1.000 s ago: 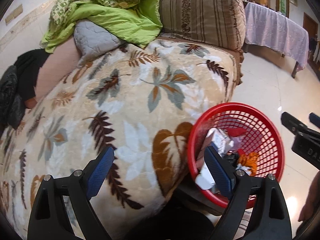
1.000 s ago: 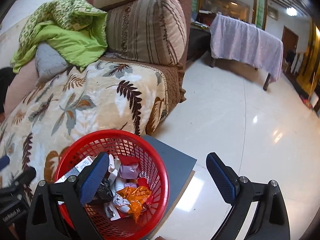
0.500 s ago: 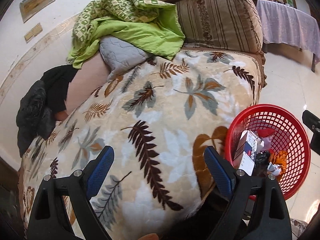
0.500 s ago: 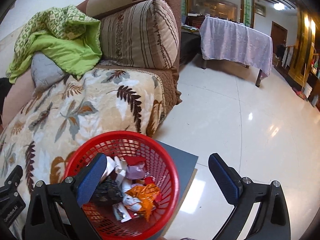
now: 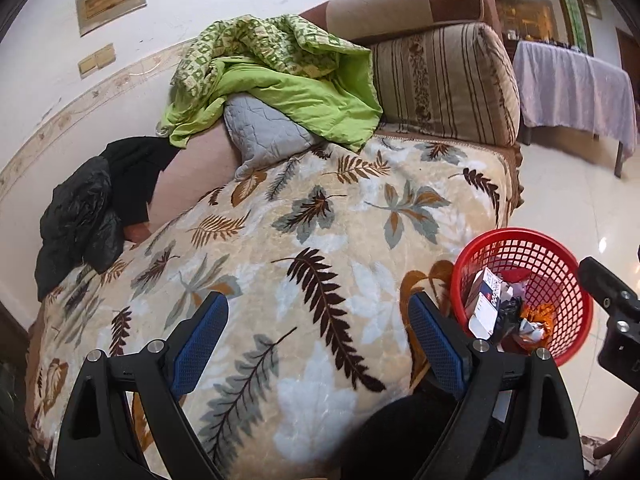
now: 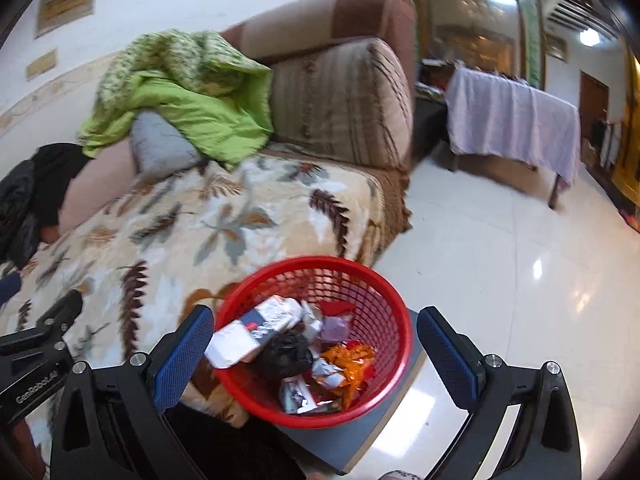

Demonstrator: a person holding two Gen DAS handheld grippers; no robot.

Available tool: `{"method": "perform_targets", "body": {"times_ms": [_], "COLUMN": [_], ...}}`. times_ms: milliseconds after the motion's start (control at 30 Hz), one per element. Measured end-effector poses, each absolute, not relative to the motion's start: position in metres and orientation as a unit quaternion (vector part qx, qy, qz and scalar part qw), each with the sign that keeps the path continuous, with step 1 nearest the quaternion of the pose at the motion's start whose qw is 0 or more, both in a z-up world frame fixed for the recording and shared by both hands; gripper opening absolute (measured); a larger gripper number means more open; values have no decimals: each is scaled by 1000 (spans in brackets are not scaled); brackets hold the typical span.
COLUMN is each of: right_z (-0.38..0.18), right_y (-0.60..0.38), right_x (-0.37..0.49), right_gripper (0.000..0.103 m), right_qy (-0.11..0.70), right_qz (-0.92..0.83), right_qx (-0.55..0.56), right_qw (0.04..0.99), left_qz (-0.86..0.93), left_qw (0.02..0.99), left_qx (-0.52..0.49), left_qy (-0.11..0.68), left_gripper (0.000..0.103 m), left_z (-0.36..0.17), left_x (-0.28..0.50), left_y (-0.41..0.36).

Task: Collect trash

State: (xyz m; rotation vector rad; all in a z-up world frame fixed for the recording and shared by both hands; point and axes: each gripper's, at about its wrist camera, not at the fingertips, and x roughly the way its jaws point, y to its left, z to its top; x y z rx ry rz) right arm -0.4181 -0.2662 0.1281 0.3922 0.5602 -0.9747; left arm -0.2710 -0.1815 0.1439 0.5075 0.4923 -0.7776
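Sitting on a small grey desk (image 6: 394,426) right beside the sofa (image 5: 320,248): red basket (image 6: 390,322), already holding a white carton (image 6: 256,330), black bag (image 6: 284,356) and orange wrapper (image 6: 348,360). Hovering over the leaf blanket next to that basket, left gripper (image 5: 318,344), fingers spread wide, gripping nothing. Hanging just above the basket, right gripper (image 6: 316,356), fingers wide apart too, empty.
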Motion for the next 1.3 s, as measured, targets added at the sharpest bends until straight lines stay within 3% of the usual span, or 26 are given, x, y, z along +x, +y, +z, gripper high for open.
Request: {"method": "perform_targets", "body": {"times_ms": [400,1300], "right_z": [159,147], "right_y": [-220,-226], "right_x": [-431,-427], "right_gripper": [103,103], "right_qy": [214,248], "right_qz": [-499,-494], "right_qx": [113,130], "right_qw": [832,823], "left_qz": [-374,-389], "left_qw": [875,862], "left_qx": [185,194], "left_qy": [245,260], "left_gripper": [91,91], "left_z": [155,143], "left_x": [-274,-282], "left_y": [-131,-130]}}
